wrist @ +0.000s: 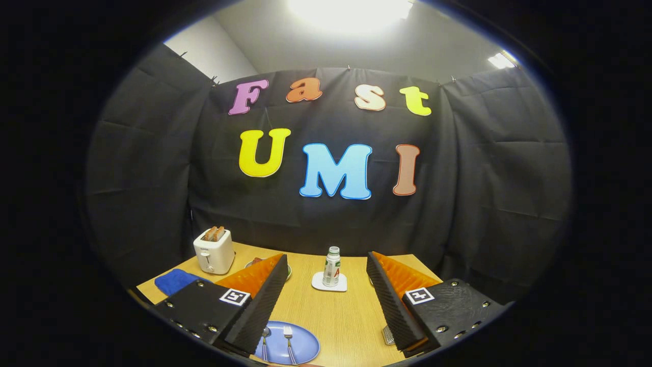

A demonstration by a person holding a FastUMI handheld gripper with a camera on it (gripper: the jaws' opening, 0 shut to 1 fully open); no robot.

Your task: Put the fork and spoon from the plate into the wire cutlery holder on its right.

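A blue plate (300, 346) lies on the wooden table close below my gripper, just inside the left finger. On it a fork (289, 342) lies with its tines pointing away, and a spoon (265, 340) lies beside it, partly hidden by the left finger (254, 300). A bit of the wire cutlery holder (387, 335) peeks out beside the right finger (397, 300), mostly hidden. My gripper (326, 272) is open, held above the table, with nothing between its fingers.
A small bottle (331, 266) stands on a white coaster (329, 282) beyond the fingers. A white toaster (214, 250) with bread stands at the back left, a blue cloth (174, 281) in front of it. A green-rimmed dish (288, 272) is partly hidden behind the left finger.
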